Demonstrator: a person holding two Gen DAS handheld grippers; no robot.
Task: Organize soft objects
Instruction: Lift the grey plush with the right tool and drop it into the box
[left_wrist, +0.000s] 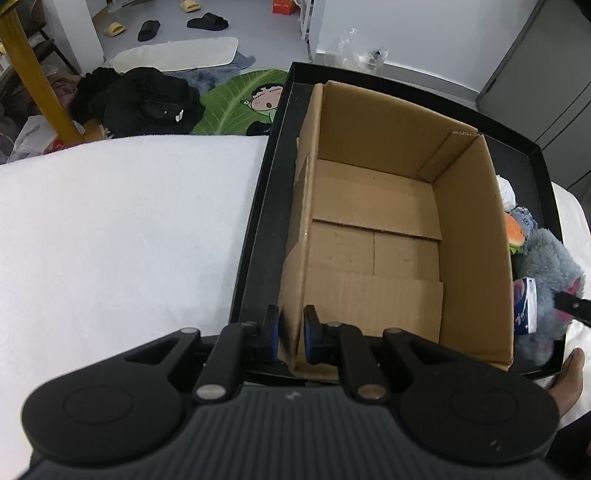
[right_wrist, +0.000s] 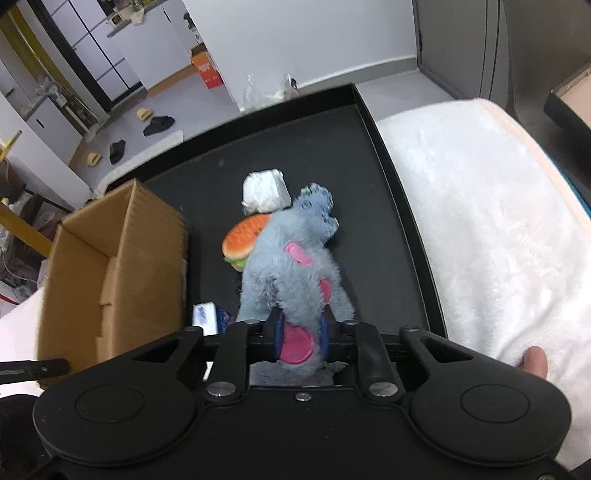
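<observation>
While a white fleecy blanket (right_wrist: 491, 206) covers the surface underneath, a large shallow black tray (right_wrist: 399, 173) rests on it and carries everything else. Inside the tray, on its left side in the right wrist view, stands an open cardboard box (left_wrist: 373, 236) with its flaps folded flat on the bottom and nothing else visible in it.

Next in size is the grey-blue plush toy (right_wrist: 291, 269) with pink patches, lying on the tray floor just beside the box's outer wall. The right gripper (right_wrist: 300, 338) is closed on the near end of this plush toy — grey fur and a round pink patch fill the narrow space between its blue-padded fingers (right_wrist: 279, 336).

The left gripper (left_wrist: 291, 338) sits at the near left corner of the box, its fingers (left_wrist: 312, 339) narrowly parted on either side of the box's near-left wall; whether they actually press the cardboard I cannot tell.

Smaller things lie around the plush toy: a white crumpled wad (right_wrist: 264, 192) at its far end, a soft burger toy (right_wrist: 243, 238) touching its left side, and a small blue-and-white packet (right_wrist: 208, 317) between the plush toy and the box.
</observation>
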